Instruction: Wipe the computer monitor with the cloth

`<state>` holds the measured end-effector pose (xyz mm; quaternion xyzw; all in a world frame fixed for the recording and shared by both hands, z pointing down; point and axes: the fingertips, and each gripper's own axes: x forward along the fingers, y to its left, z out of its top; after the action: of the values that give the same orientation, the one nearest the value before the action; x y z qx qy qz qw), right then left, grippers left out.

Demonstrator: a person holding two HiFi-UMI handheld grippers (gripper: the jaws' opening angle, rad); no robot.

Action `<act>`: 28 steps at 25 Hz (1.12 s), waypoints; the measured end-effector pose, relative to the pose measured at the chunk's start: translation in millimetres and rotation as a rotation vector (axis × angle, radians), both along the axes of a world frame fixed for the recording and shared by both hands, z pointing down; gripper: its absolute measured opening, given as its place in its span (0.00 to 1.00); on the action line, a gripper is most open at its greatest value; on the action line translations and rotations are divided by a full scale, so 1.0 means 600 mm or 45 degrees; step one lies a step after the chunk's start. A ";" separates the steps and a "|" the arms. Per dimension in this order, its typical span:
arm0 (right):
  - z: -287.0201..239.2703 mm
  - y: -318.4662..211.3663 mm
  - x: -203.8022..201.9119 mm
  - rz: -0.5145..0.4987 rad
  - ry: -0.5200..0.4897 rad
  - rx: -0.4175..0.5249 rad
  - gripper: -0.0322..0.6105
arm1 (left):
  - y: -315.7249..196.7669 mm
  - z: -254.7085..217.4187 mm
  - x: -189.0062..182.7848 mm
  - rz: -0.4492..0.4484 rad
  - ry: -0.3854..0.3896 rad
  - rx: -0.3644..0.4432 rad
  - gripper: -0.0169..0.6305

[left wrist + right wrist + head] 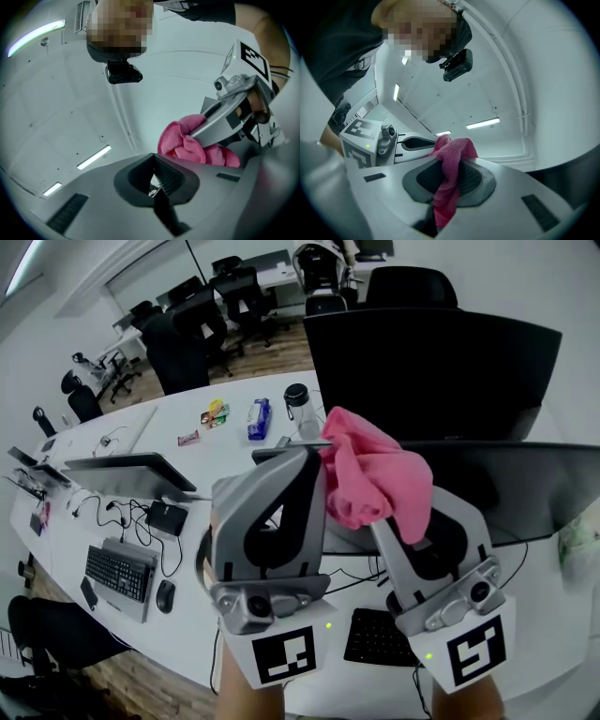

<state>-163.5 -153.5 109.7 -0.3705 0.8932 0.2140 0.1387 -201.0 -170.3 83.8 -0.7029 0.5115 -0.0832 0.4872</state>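
A pink cloth [375,474] is bunched up between my two raised grippers, above the white desk [187,521]. My right gripper [380,514] is shut on it. In the right gripper view the cloth [452,154] hangs down between the dark pads [473,180] of the right gripper [449,176]. My left gripper [305,460] stands just left of the cloth, shut with nothing in it. Its pads meet in the left gripper view [157,180], where the cloth [187,145] shows beyond. Behind the cloth stand a dark computer monitor [431,371] and a nearer one [525,488].
A black keyboard [380,638] lies under the grippers. Left on the desk are another monitor [122,472], a grey keyboard [119,570], a mouse [165,595] and cables. A bottle [298,409] and snack packets [258,418] sit further back. Office chairs [187,334] stand beyond.
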 end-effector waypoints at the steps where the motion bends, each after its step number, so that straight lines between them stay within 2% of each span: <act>1: 0.001 -0.001 0.007 -0.006 -0.006 -0.001 0.15 | -0.002 0.002 0.008 -0.001 -0.004 -0.005 0.04; 10: 0.012 -0.012 0.057 -0.005 -0.006 -0.005 0.15 | -0.016 0.011 0.069 0.010 -0.021 -0.034 0.04; 19: 0.004 -0.011 0.146 0.041 -0.002 0.006 0.15 | -0.013 -0.001 0.159 0.061 -0.005 -0.013 0.04; 28: 0.002 -0.013 0.237 0.087 -0.028 0.008 0.15 | -0.013 0.004 0.252 0.110 -0.018 -0.037 0.04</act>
<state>-21.1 -161.5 111.2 -0.4027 0.8777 0.2172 0.1424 -49.9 -178.2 86.1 -0.7306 0.4762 -0.0744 0.4837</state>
